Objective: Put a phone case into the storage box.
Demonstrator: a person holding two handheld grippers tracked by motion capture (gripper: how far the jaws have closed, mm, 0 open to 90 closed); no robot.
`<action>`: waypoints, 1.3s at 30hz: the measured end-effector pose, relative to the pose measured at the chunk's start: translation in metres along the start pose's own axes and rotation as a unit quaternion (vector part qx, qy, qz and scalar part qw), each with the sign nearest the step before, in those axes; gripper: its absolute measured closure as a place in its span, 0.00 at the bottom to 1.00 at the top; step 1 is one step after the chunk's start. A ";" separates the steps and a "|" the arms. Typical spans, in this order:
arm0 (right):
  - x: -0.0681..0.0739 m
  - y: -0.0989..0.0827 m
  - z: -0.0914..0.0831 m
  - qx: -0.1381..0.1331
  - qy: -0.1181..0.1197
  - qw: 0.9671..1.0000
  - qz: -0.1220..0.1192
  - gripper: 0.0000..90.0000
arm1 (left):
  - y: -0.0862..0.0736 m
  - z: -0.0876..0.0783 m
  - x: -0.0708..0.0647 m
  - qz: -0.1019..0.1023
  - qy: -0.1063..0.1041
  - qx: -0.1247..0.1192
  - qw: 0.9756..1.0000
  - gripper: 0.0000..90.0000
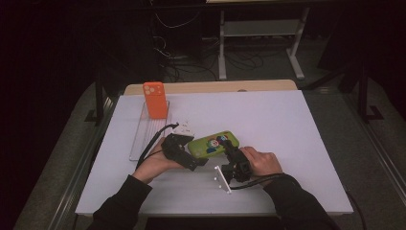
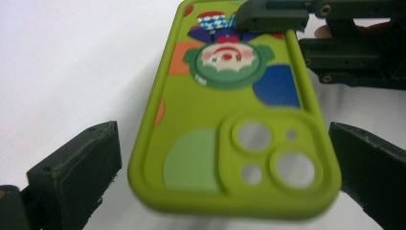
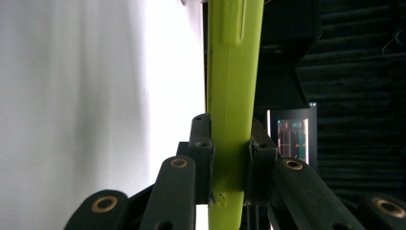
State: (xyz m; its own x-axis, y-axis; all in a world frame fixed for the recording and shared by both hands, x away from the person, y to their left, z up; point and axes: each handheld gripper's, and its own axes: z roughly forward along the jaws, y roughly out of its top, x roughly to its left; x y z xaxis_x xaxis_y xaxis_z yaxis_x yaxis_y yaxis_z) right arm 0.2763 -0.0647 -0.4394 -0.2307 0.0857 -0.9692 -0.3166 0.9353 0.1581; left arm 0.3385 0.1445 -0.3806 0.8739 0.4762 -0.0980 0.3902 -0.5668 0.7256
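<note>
A lime-green phone case (image 1: 213, 143) with a cartoon clown print is held just above the white table. My right gripper (image 1: 230, 146) is shut on its right end; in the right gripper view the pads clamp the case's thin edge (image 3: 232, 72) at the gripper's (image 3: 230, 143) tips. My left gripper (image 1: 193, 149) is open around the camera-cutout end of the case (image 2: 230, 120). In the left gripper view (image 2: 225, 172) both black pads stand apart from the case's sides with a gap on each side.
An orange phone case (image 1: 155, 99) stands upright at the far end of a clear tray (image 1: 141, 139) on the left of the white table top (image 1: 287, 129). Dark floor, cables and a stand lie beyond the table's far edge.
</note>
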 end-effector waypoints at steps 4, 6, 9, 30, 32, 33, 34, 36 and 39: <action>-0.003 -0.004 0.001 0.011 0.017 1.000 0.018 0.84 | -0.001 -0.002 0.002 0.000 0.000 0.002 1.000 0.00; -0.006 -0.007 0.001 0.015 0.021 0.999 0.027 0.84 | -0.002 -0.003 0.003 0.005 0.001 0.007 1.000 0.00; -0.008 -0.011 0.002 0.020 0.032 0.998 0.055 0.84 | -0.002 -0.002 0.003 0.011 0.000 0.007 1.000 0.00; -0.034 -0.038 0.006 0.041 0.122 0.940 0.315 0.84 | -0.003 -0.002 0.003 0.004 0.007 0.005 1.000 0.00; -0.037 -0.041 0.006 0.041 0.133 0.932 0.336 0.84 | -0.003 -0.002 0.002 -0.004 0.004 0.003 1.000 0.00; -0.038 -0.043 0.007 0.041 0.137 0.927 0.347 0.84 | -0.003 -0.002 0.002 -0.004 0.004 0.002 1.000 0.00; -0.039 -0.044 0.007 0.040 0.141 0.922 0.359 0.84 | -0.003 -0.002 0.002 -0.003 0.004 0.001 1.000 0.00; -0.040 -0.046 0.007 0.039 0.149 0.909 0.386 0.84 | -0.003 -0.003 0.002 -0.004 0.006 0.000 1.000 0.00; -0.043 -0.050 0.008 0.035 0.159 0.892 0.422 0.84 | -0.003 -0.003 0.002 -0.006 0.007 0.002 1.000 0.00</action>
State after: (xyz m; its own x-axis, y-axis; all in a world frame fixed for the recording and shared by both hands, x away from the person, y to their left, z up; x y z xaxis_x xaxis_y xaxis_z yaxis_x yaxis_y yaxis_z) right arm 0.3091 -0.1127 -0.4069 -0.6127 0.6774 -0.4071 0.1478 0.6042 0.7830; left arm 0.3383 0.1494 -0.3813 0.8654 0.4915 -0.0970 0.4010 -0.5637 0.7221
